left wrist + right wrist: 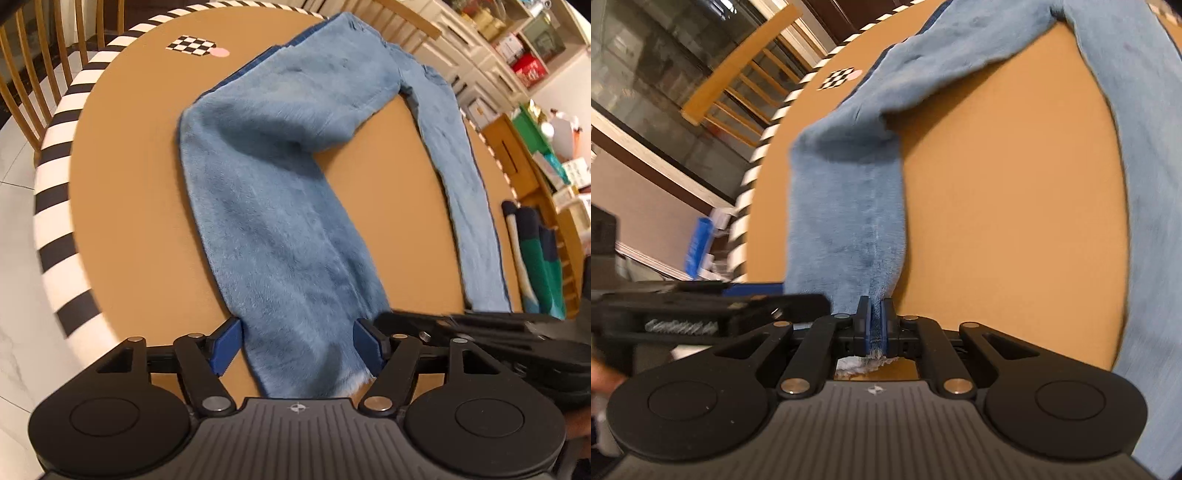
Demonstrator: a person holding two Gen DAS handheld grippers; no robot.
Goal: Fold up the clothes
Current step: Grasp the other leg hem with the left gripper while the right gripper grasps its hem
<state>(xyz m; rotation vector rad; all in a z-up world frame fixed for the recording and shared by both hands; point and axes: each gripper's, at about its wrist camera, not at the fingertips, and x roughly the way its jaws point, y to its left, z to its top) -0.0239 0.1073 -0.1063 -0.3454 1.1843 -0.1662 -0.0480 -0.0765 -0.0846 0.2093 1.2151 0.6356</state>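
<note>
**Right jaws on the hem, left jaws wide around the same leg**

My right gripper [874, 325] is clamped on the frayed hem of one leg of the blue jeans [280, 192]; in the right wrist view the blue pads pinch the seam at lower centre, with the white fringe poking out beneath them. My left gripper [297, 345] stands open, its jaws straddling the same leg end without pressing it, one blue pad on each side of the cloth at the bottom of the left wrist view. The right gripper's body shows dark at the lower right there, so I judge both hands sit at this one hem, the right holding it.

From the jaws the leg runs up the frame, bends at the knee, then climbs toward the waist at the top. The other leg curves down the right side, well apart from the held one. I expect the next move turns on carrying this hem along the leg's long axis.

The jeans lie on a round tan surface [122, 206] with a black-and-white striped rim; a small checkered marker [190, 45] sits at upper left. Wooden chairs [40, 81] stand beyond it, cluttered shelves [524, 62] at upper right.
</note>
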